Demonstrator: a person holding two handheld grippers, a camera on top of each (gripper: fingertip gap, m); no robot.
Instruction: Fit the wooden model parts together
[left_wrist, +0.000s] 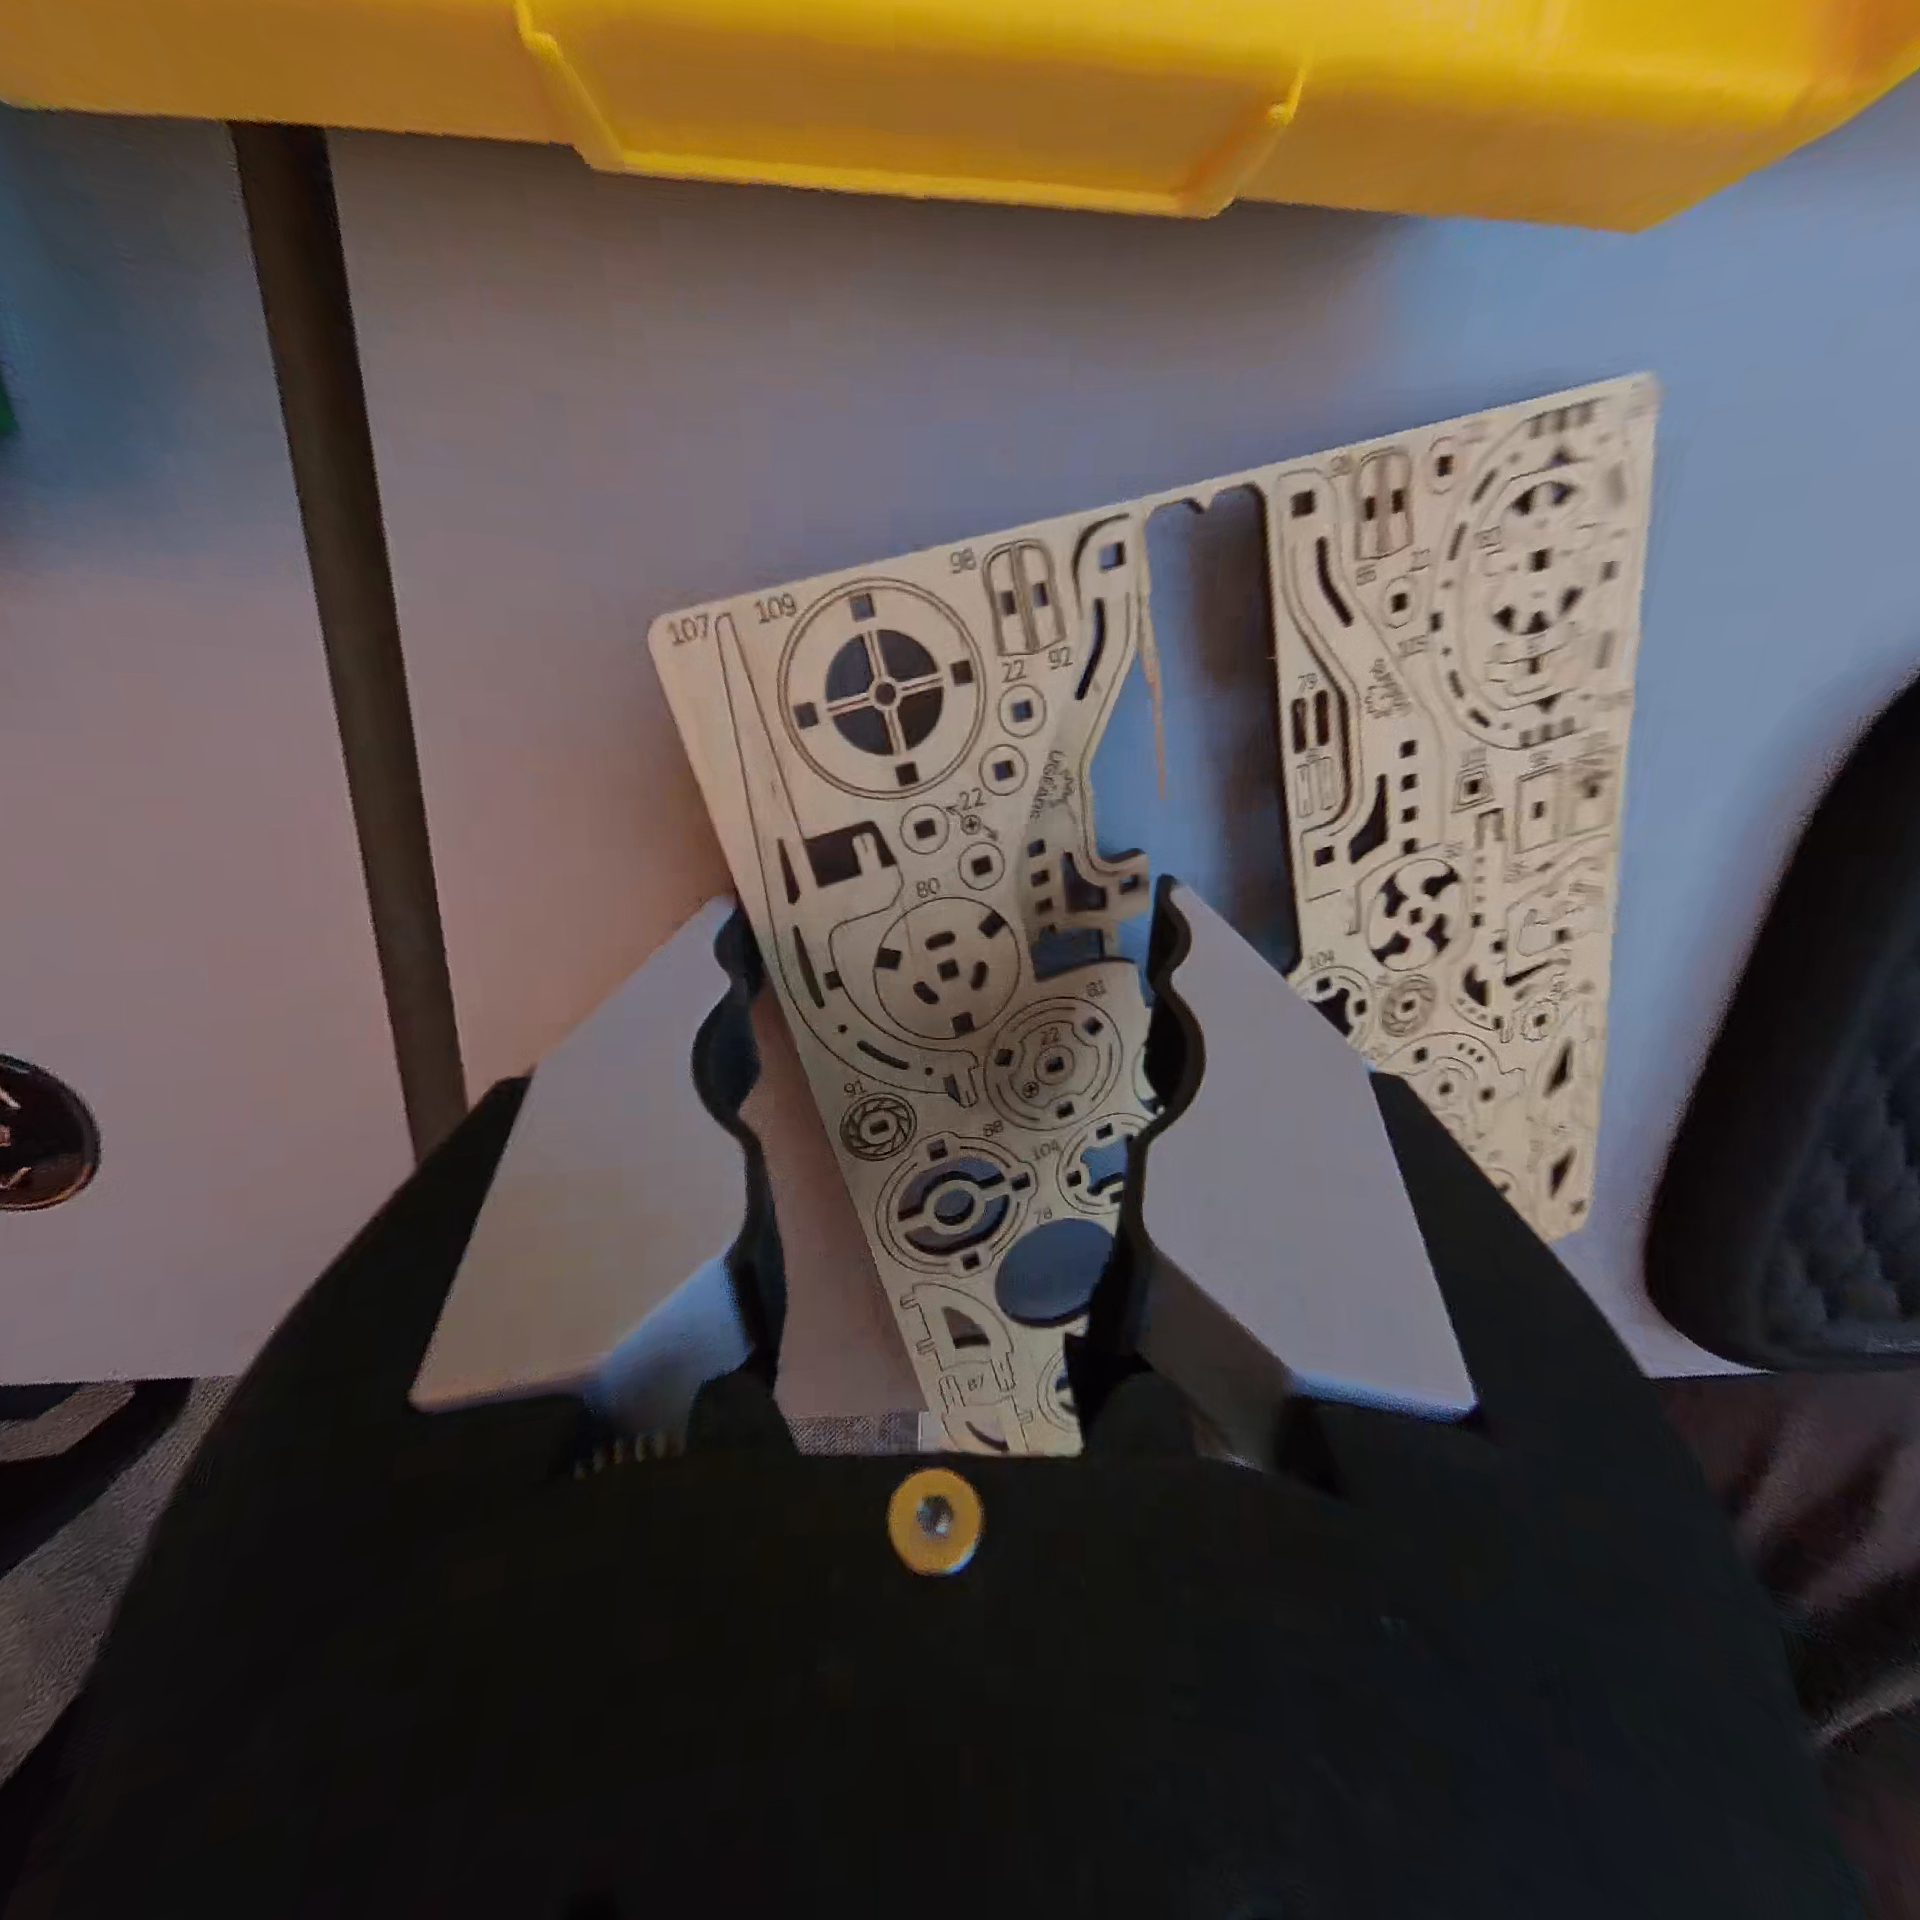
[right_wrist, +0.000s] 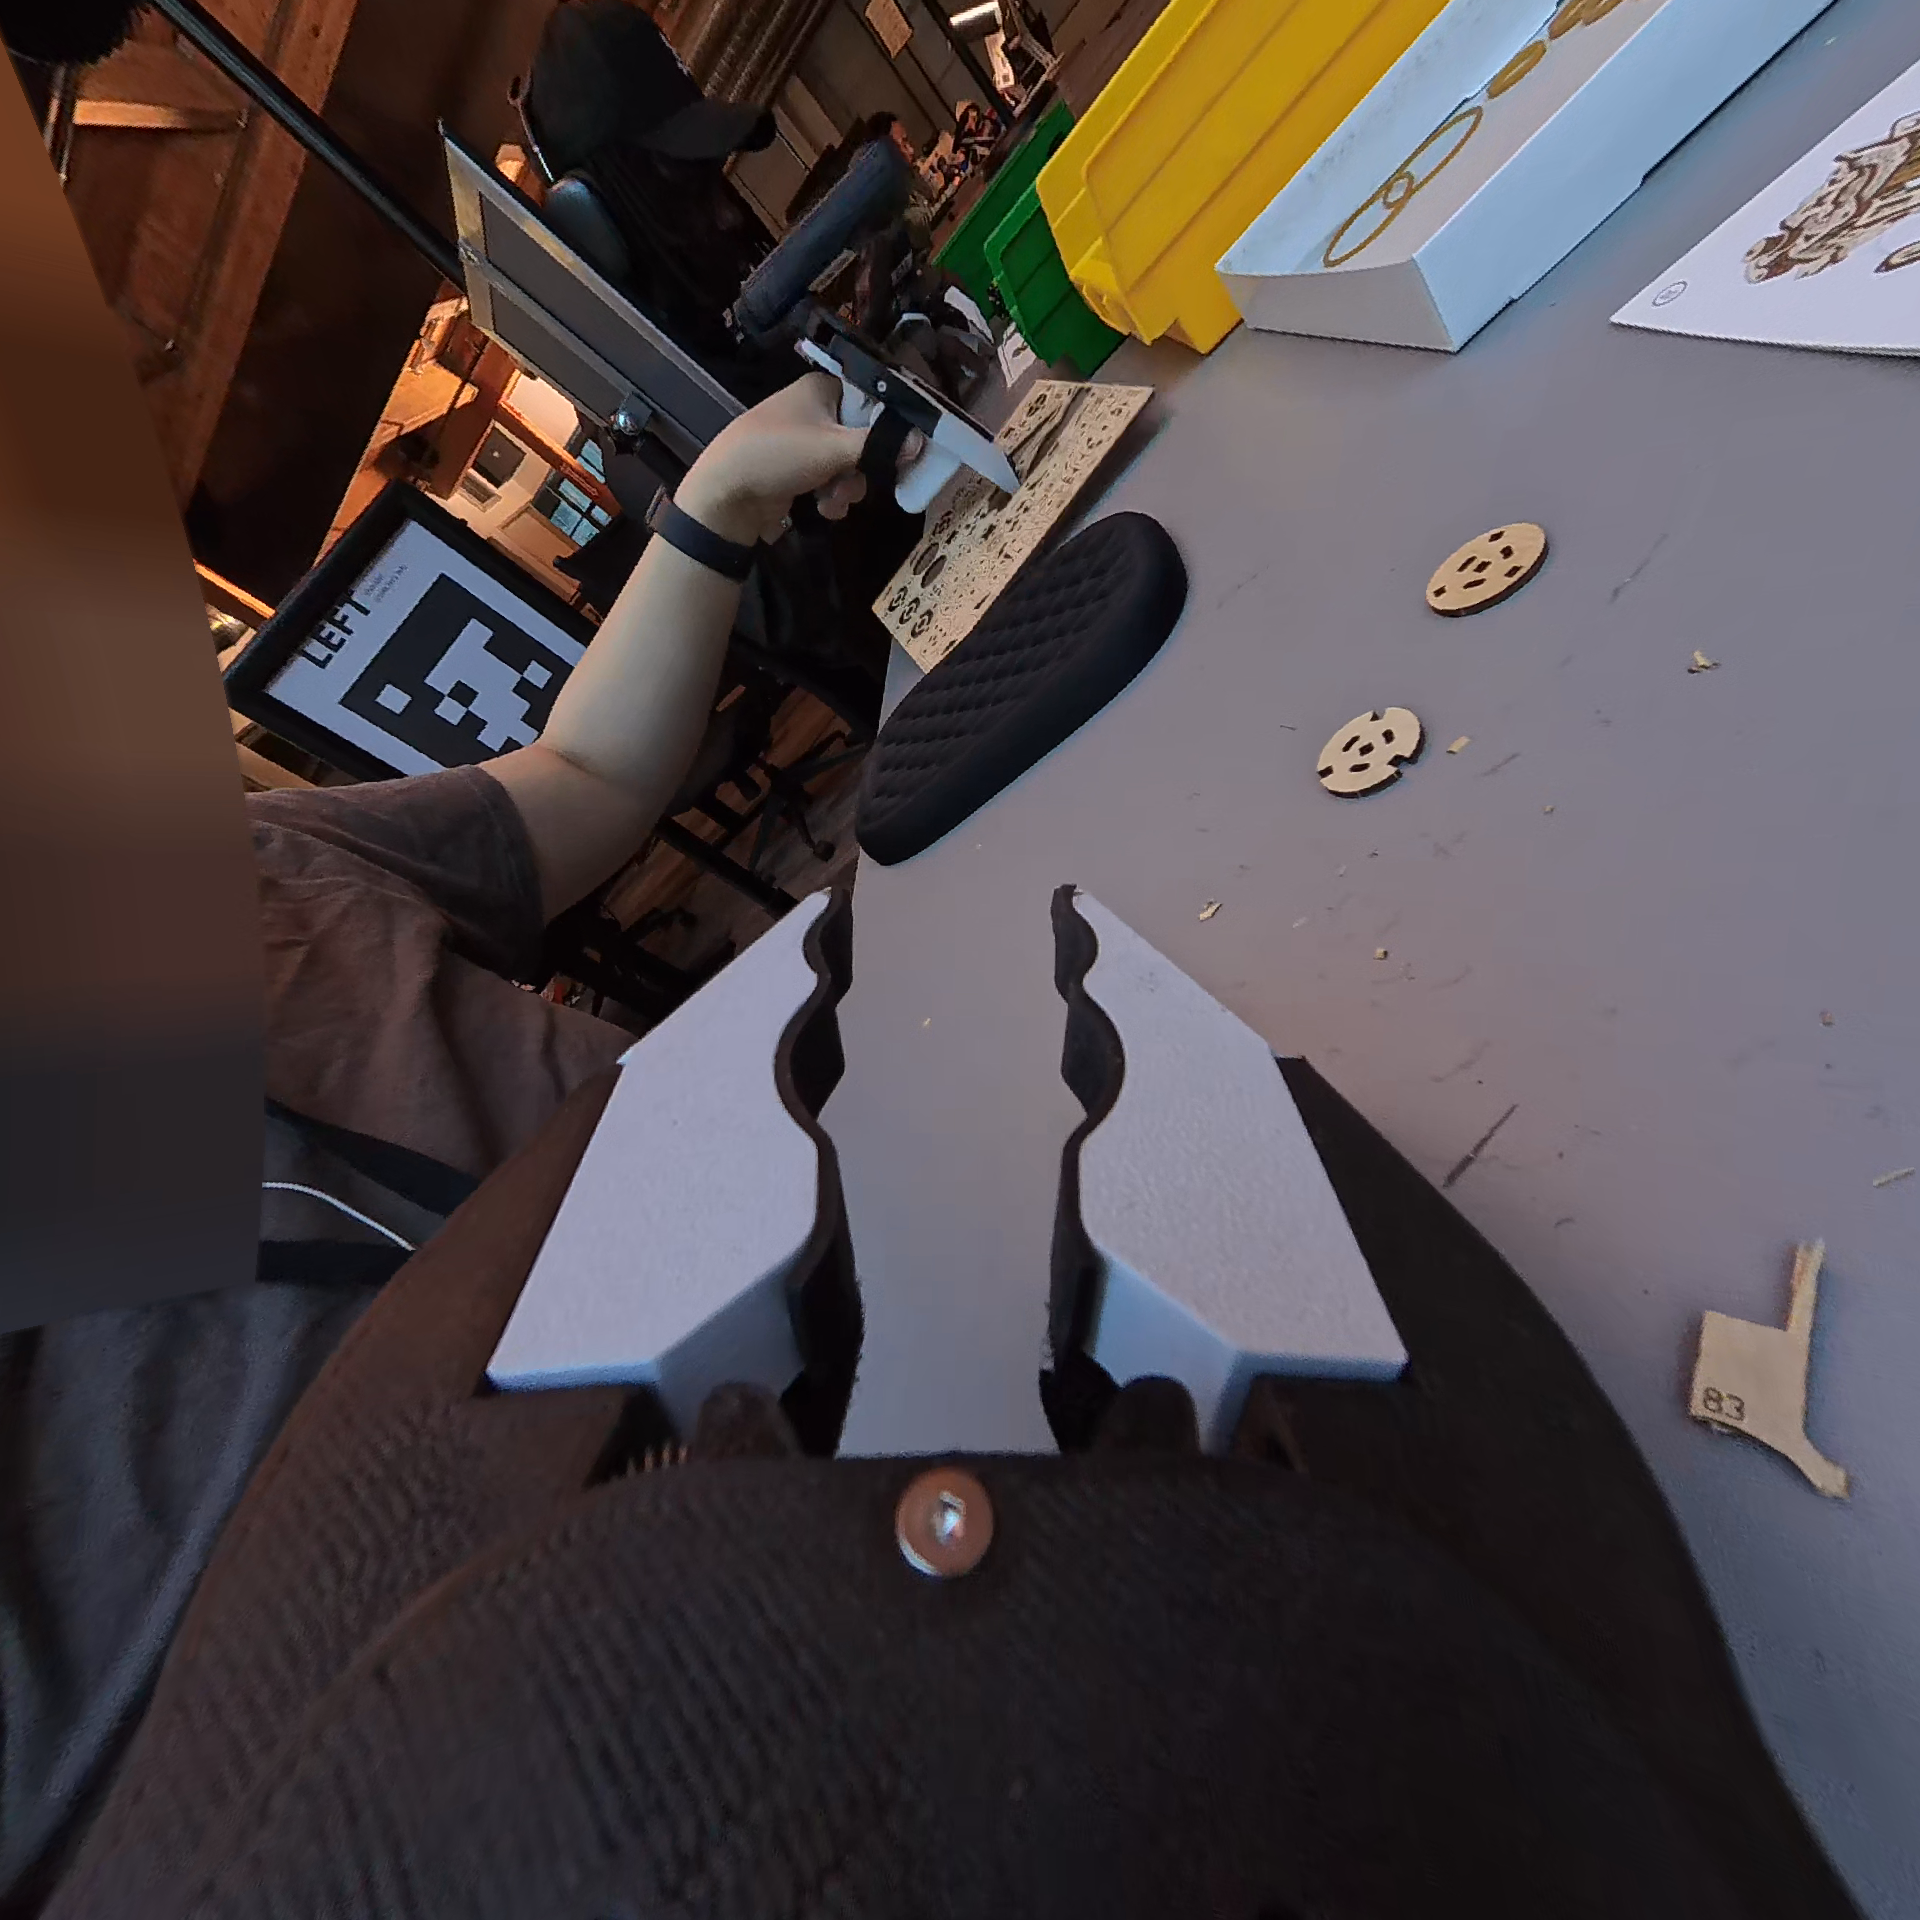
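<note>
A pale laser-cut wooden parts sheet (left_wrist: 1195, 831) lies flat on the grey table (left_wrist: 727, 416), with several parts popped out of it. My left gripper (left_wrist: 945, 904) is open just above the sheet. Its left fingertip is at the sheet's left edge and its right finger covers part of the sheet. In the right wrist view a hand holds that gripper (right_wrist: 987, 468) over the same sheet (right_wrist: 1039, 468). My right gripper (right_wrist: 948, 902) is open and empty over bare table near the front edge. Two round wooden discs (right_wrist: 1486, 569) (right_wrist: 1369, 750) and a small wooden offcut (right_wrist: 1756, 1382) lie to its right.
A black quilted pad (right_wrist: 1023, 686) lies between the sheet and my right gripper; it also shows in the left wrist view (left_wrist: 1808, 1091). Yellow bins (right_wrist: 1174, 177), green bins (right_wrist: 1013, 239), a white box (right_wrist: 1455, 187) and a printed page (right_wrist: 1818, 249) line the far side. Wood chips dot the table. Some 50 cm of space lies between my two pairs of fingers. The small wooden offcut (right_wrist: 1756, 1382) is about 11 cm from my right fingertips and 55 cm from my left.
</note>
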